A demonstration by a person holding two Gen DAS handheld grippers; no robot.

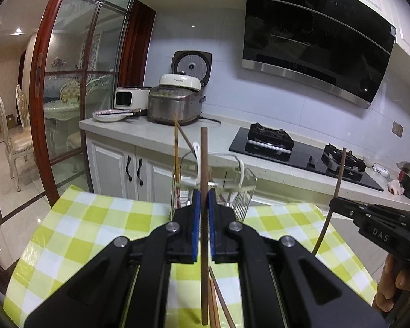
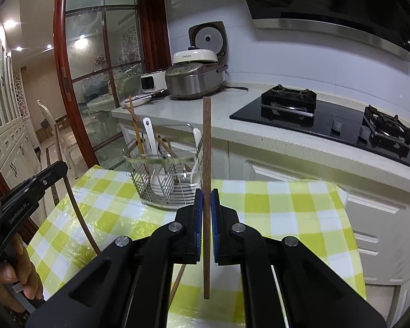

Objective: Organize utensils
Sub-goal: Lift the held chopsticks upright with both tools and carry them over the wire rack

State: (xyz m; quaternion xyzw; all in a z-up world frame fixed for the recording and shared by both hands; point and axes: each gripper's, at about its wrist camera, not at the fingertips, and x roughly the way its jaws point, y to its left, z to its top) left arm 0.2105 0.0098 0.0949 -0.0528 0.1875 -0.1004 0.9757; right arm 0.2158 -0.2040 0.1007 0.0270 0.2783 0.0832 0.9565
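Note:
My left gripper [image 1: 204,199] is shut on a dark brown chopstick [image 1: 204,164] and holds it upright above the checked cloth. My right gripper [image 2: 207,201] is shut on another brown chopstick [image 2: 207,136], also upright. A metal utensil rack [image 2: 161,177] stands on the far side of the table with several chopsticks and white spoons [image 2: 150,139] in it; it also shows behind the left gripper [image 1: 240,191]. More chopsticks [image 1: 218,300] lie on the cloth below the left gripper. The right gripper appears at the right edge of the left wrist view [image 1: 341,205].
The yellow-green checked tablecloth [image 2: 287,213] covers a small table. Behind it runs a kitchen counter [image 1: 227,134] with a rice cooker [image 1: 175,104], a plate [image 1: 109,114] and a gas hob [image 1: 300,147]. A glass door [image 1: 68,82] stands at the left.

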